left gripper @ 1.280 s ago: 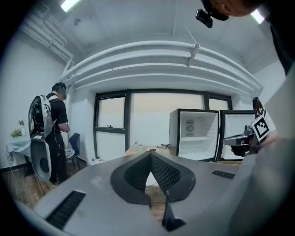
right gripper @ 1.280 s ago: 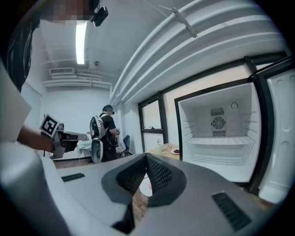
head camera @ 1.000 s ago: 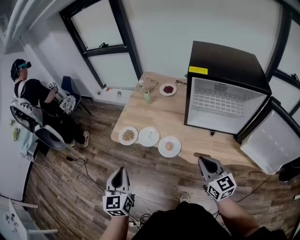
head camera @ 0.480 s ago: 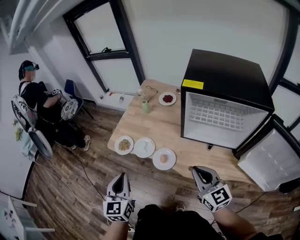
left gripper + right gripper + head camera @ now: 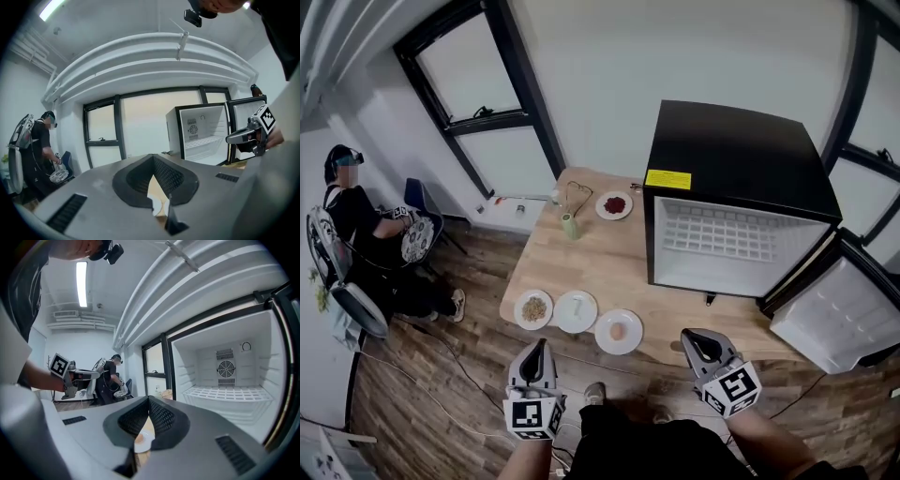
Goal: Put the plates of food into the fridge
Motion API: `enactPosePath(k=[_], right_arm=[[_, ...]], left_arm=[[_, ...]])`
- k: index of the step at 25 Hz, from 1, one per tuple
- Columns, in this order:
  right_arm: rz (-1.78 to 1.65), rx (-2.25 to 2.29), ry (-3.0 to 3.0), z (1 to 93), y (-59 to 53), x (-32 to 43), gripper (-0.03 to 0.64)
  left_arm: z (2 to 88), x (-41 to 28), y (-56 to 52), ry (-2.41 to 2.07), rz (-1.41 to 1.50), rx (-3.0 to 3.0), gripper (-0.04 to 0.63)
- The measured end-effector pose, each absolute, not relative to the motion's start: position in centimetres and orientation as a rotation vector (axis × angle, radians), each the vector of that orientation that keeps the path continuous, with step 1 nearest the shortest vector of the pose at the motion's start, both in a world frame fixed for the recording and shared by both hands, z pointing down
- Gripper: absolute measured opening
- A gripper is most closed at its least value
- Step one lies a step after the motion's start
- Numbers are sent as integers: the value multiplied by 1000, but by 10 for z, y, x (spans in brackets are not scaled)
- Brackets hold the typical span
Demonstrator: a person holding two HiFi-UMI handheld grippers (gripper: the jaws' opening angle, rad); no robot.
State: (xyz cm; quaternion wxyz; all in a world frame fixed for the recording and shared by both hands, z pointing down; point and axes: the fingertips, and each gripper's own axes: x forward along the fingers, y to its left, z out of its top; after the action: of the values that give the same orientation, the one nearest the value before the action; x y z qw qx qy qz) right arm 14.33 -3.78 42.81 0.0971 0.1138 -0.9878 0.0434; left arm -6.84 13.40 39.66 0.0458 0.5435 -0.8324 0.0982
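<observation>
Left tool (image 5: 540, 347) and right tool (image 5: 692, 337) are closed, empty; fridge door (image 5: 834, 302) partly cropped.

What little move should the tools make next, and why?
Probably open the right tool and reach for the egg plate, the nearest one at the table's front edge. The right tool and the left tool are both shut with nothing held, short of the table, and the fridge stands open with no plate inside.
</observation>
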Motion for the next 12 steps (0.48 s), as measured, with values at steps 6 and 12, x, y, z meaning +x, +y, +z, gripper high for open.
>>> enactPosePath(k=[6, 12], right_arm=[[197, 490, -2862, 436, -51, 136, 18], [191, 594, -2803, 443, -43, 102, 18]], left_arm=[[388, -105, 102, -2472, 261, 1801, 3], [396, -114, 68, -2315, 230, 2017, 3]])
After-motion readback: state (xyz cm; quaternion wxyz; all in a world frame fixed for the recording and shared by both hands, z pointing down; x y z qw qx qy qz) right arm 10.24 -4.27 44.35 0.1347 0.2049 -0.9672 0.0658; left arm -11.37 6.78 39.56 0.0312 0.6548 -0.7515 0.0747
